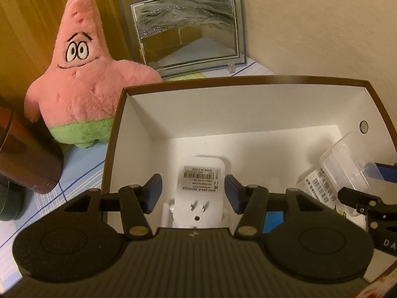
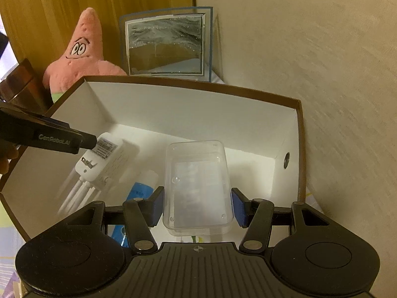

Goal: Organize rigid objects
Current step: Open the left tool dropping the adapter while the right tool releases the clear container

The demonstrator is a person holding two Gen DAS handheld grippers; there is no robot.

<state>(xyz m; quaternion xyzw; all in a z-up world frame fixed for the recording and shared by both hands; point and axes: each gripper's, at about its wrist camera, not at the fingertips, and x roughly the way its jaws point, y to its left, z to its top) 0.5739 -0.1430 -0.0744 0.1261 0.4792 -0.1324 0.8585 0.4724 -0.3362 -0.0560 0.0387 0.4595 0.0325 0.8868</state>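
My left gripper [image 1: 193, 193] is shut on a white plug-in wireless repeater [image 1: 202, 173], held over the white inside of a brown-rimmed cardboard box [image 1: 238, 82]. In the right wrist view the repeater [image 2: 99, 161] hangs tilted off the left finger [image 2: 62, 140], its antennas blurred, above the box floor. My right gripper [image 2: 198, 206] is shut on a clear plastic container [image 2: 198, 183], also inside the box [image 2: 193, 87] near its right side. The left wrist view shows that container [image 1: 347, 159] tilted at the far right.
A blue-and-white tube [image 2: 140, 191] and a barcoded packet [image 1: 317, 188] lie on the box floor. Behind the box stand a pink starfish plush [image 1: 82, 74] and a framed sand picture [image 1: 186, 27]. A brown cylinder [image 1: 27, 149] stands left. A wall closes the right side.
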